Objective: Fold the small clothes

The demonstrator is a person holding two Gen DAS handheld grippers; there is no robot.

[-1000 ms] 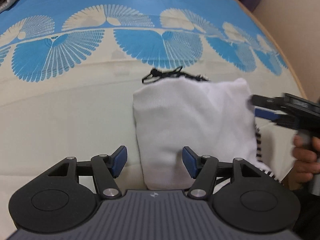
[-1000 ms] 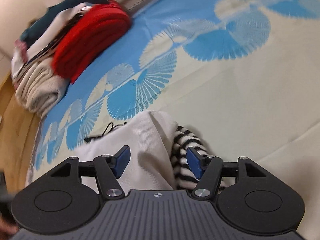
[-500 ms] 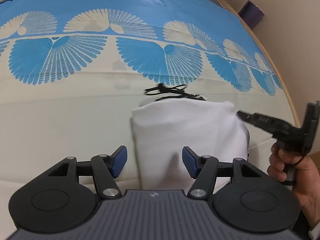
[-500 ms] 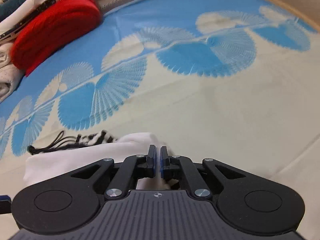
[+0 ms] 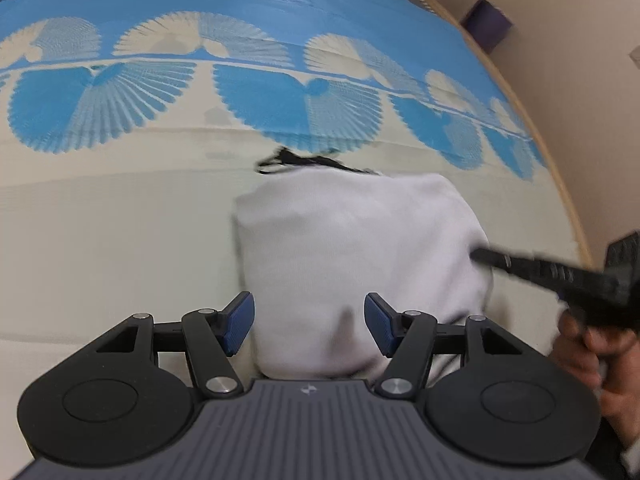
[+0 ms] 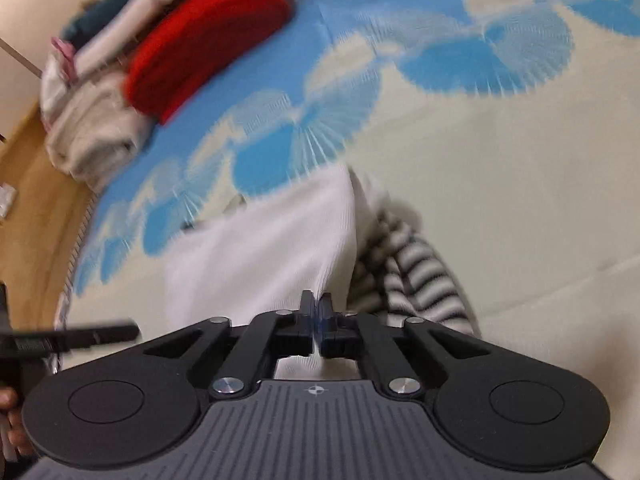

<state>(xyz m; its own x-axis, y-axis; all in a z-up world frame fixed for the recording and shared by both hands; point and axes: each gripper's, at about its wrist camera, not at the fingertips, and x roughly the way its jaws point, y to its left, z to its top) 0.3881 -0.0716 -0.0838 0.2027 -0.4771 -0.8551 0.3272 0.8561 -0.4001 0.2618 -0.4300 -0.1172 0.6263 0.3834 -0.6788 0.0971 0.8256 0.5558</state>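
At the far left of the right wrist view a strip of wooden floor runs beside the bed, and a blurred pile of folded clothes sits at the bed's corner with a red folded piece on top. The bedspread is cream near the grippers and turns blue farther off, printed with fan-shaped motifs in cream and blue. In the middle lies the white garment, folded into a rough rectangle on the cream part, with a black drawstring trailing from its far edge and a black-and-white striped part showing at its right side. The left gripper hovers with its blue pads apart, straddling the garment's near edge without pressing it. The right gripper is clenched on a pinch of the white garment's right edge, its pads tight together. To the right, a beige wall rises past the bed's wooden rim, with a dark purple box near it.
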